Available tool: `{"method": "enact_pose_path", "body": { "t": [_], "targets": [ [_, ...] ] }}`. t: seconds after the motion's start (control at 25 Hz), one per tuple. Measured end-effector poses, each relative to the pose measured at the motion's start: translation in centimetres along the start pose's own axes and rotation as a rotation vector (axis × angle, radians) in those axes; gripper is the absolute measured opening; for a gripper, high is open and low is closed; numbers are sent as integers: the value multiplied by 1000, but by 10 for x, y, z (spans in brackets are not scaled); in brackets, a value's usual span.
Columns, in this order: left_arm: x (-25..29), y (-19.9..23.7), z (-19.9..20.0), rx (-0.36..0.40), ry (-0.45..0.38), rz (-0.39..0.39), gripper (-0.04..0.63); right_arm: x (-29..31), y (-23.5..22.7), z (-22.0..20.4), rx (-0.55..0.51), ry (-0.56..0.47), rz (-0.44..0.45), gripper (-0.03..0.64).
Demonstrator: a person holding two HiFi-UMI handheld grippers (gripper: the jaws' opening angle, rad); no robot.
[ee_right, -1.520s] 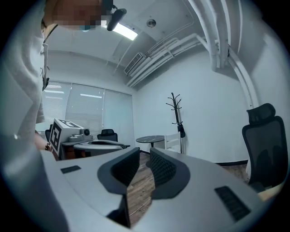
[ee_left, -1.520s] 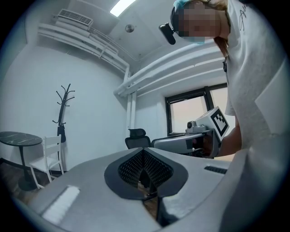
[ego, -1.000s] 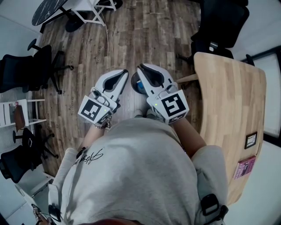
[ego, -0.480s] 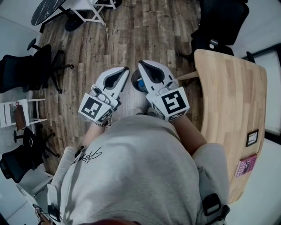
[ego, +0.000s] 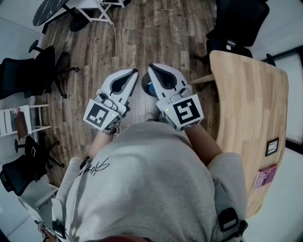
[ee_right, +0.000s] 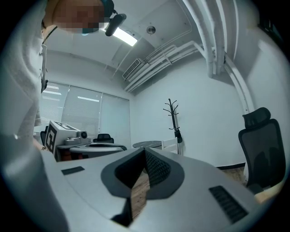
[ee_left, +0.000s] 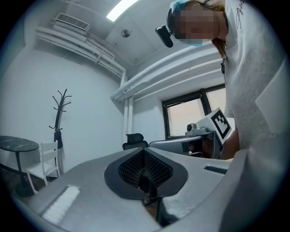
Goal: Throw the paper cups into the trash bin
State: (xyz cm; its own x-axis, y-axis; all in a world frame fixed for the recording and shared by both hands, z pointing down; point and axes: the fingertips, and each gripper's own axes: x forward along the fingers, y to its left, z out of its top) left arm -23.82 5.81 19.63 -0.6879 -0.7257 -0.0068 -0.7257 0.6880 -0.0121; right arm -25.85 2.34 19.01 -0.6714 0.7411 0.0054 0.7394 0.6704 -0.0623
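Observation:
I see no paper cups in any view. On the wooden floor just ahead of me a dark round trash bin [ego: 146, 88] shows in the gap between the two grippers, with something blue inside it. My left gripper [ego: 135, 72] and my right gripper [ego: 150, 69] hang side by side above the bin with their tips close together. Both are shut with nothing between the jaws. In the left gripper view the left gripper [ee_left: 144, 156] has its ribbed pads meeting, and the right gripper [ee_right: 145, 153] looks the same in its own view.
A light wooden table [ego: 251, 108] stands at my right, with a pink booklet [ego: 265, 178] near its edge. Black office chairs stand at the back right [ego: 239, 23] and at the left [ego: 33, 71]. A round dark table [ego: 47, 12] and a coat rack [ee_right: 173, 118] stand farther off.
Both grippers have drifted a little forward over the bin. Nothing was taken hold of or let go.

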Motion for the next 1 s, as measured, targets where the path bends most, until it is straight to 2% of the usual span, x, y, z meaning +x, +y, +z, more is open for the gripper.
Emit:
{"method": "enact_pose_path", "body": {
  "t": [1.0],
  "targets": [
    [-2, -5, 0, -3, -25, 28, 3, -9, 0, -5, -10, 11, 12, 9]
  ]
}}
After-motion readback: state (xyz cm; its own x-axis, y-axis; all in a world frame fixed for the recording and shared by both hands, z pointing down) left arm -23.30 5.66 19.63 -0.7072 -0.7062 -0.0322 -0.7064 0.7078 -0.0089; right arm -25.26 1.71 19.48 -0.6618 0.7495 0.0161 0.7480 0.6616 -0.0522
